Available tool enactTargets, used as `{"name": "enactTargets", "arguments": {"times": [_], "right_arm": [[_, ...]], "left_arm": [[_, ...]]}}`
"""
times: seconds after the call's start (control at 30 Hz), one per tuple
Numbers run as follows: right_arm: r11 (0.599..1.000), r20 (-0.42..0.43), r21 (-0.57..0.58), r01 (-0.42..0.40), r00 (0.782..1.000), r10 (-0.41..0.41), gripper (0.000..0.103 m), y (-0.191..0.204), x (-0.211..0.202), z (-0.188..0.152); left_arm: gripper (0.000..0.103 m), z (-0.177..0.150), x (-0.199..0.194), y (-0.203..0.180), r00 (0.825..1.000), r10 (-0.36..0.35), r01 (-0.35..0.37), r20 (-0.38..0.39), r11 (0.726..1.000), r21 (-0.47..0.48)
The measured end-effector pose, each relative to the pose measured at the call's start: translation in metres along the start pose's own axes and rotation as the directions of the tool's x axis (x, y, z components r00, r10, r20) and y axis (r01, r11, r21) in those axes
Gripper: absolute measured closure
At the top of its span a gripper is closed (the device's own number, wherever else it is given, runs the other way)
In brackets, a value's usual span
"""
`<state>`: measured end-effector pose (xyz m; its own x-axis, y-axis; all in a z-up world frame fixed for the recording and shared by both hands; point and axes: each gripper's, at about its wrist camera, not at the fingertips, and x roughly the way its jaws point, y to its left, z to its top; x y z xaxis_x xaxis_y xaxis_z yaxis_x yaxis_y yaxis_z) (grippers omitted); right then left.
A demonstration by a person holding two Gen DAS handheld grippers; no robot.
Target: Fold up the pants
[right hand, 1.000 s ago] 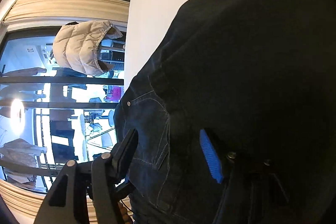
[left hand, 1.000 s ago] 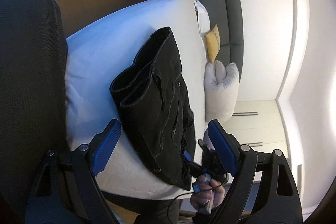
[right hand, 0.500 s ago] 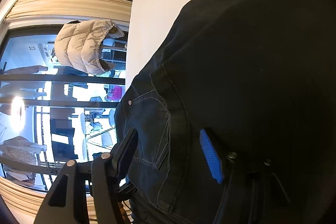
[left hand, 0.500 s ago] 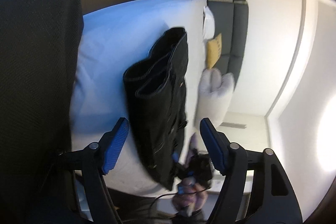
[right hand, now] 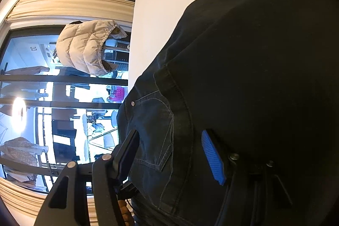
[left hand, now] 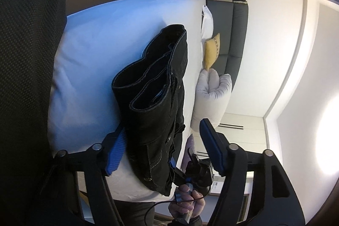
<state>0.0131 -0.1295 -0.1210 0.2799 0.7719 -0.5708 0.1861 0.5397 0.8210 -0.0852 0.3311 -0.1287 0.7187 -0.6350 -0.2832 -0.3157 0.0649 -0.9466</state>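
One pair of black denim pants (left hand: 156,111) lies folded lengthwise on a white-sheeted bed (left hand: 101,52), its two hem openings stacked at the far end and its waist at the near edge. Two grippers are at work. The left gripper (left hand: 163,151), its jaws having just been closing, straddles the waist end: its left blue pad sits against the fabric, while the right blue pad stands clear of it to the side, so the cloth is not yet pinched. The right gripper (right hand: 171,154) has the waistband and back pocket between its jaws, set fairly wide; whether the pads press the denim I cannot tell.

Only the left wrist view shows the whole garment, one yellow cushion (left hand: 211,51), one grey upholstered headboard (left hand: 233,35), one rolled white duvet (left hand: 211,99) and the hand (left hand: 186,202) carrying the other tool. Only the right wrist view shows one beige quilted vest (right hand: 86,48) hanging before a large window (right hand: 42,99).
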Motion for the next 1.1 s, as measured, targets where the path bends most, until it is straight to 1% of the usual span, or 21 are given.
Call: {"name": "enactTargets", "arguments": {"times": [0.03,0.07,0.1,0.2,0.27,0.33,0.4,0.43,0.5,0.57,0.63,0.73,0.8,0.87,0.93,1.03,1.07,1.1], "right_arm": [[1.0,-0.004,0.002,-0.008,1.0,0.008,0.038,0.001,0.0,0.0],[1.0,-0.007,0.004,-0.015,1.0,0.015,0.038,0.003,0.001,0.0],[1.0,-0.01,0.001,-0.021,1.0,0.021,0.037,0.006,0.001,0.001],[0.999,-0.025,-0.01,-0.043,0.999,0.043,0.037,0.015,0.003,0.004],[0.999,-0.043,-0.028,-0.043,0.998,0.041,0.037,0.023,0.006,0.007],[0.999,-0.065,-0.048,-0.014,0.998,0.011,0.037,0.027,0.012,0.01],[0.997,-0.1,-0.055,0.061,0.993,-0.067,0.037,0.023,0.024,0.011],[0.997,-0.111,-0.044,0.071,0.991,-0.075,0.036,0.018,0.029,0.012],[0.998,-0.096,-0.022,0.051,0.994,-0.053,0.036,0.009,0.032,0.014],[0.999,-0.088,-0.006,0.034,0.996,-0.034,0.037,0.005,0.031,0.015],[0.998,-0.086,-0.035,0.046,0.995,-0.049,0.037,0.008,0.032,0.011],[0.995,-0.068,-0.075,0.059,0.996,-0.064,0.036,0.011,0.032,0.006],[0.996,-0.063,-0.075,0.052,0.996,-0.057,0.036,0.01,0.03,0.007],[0.998,-0.06,-0.053,0.036,0.997,-0.039,0.036,0.011,0.025,0.009],[1.0,-0.05,-0.021,-0.012,0.999,0.011,0.035,0.011,0.014,0.013],[0.997,-0.011,-0.012,-0.081,0.997,0.081,0.035,0.011,-0.008,0.018],[0.994,0.005,-0.008,-0.105,0.994,0.105,0.034,0.009,-0.02,0.023],[0.992,0.014,-0.009,-0.123,0.992,0.123,0.031,0.008,-0.028,0.025]], "left_arm": [[0.044,-0.001,-0.003,-0.002,1.0,-0.001,0.001,-0.002,1.0,0.004],[0.052,-0.002,-0.002,-0.005,1.0,-0.001,0.001,-0.005,1.0,0.015],[0.054,-0.002,-0.001,-0.008,1.0,0.002,-0.002,-0.009,1.0,0.027],[0.058,-0.004,0.003,-0.022,1.0,0.026,-0.025,-0.011,0.996,0.091],[0.07,-0.005,0.007,-0.029,0.999,0.052,-0.049,-0.017,0.991,0.124],[0.072,-0.004,0.013,-0.032,0.997,0.078,-0.074,-0.021,0.987,0.146],[0.075,-0.003,0.019,-0.034,0.994,0.107,-0.103,-0.016,0.981,0.167],[0.077,-0.004,0.021,-0.036,0.993,0.115,-0.11,-0.015,0.978,0.179],[0.08,-0.005,0.026,-0.045,0.988,0.153,-0.147,-0.006,0.96,0.239],[0.085,-0.008,0.03,-0.054,0.985,0.175,-0.168,0.0,0.943,0.287],[0.088,-0.013,0.036,-0.067,0.979,0.202,-0.193,0.009,0.916,0.352],[0.091,-0.02,0.047,-0.085,0.976,0.216,-0.203,0.014,0.889,0.411],[0.091,-0.026,0.054,-0.099,0.975,0.223,-0.206,0.017,0.867,0.454],[0.092,-0.033,0.062,-0.115,0.974,0.228,-0.205,0.016,0.842,0.499],[0.093,-0.043,0.074,-0.134,0.973,0.231,-0.2,0.014,0.807,0.556],[0.093,-0.067,0.103,-0.163,0.97,0.242,-0.175,-0.011,0.731,0.659],[0.093,-0.079,0.116,-0.172,0.966,0.256,-0.167,-0.024,0.699,0.695],[0.093,-0.093,0.133,-0.18,0.96,0.276,-0.158,-0.042,0.661,0.733]]}}
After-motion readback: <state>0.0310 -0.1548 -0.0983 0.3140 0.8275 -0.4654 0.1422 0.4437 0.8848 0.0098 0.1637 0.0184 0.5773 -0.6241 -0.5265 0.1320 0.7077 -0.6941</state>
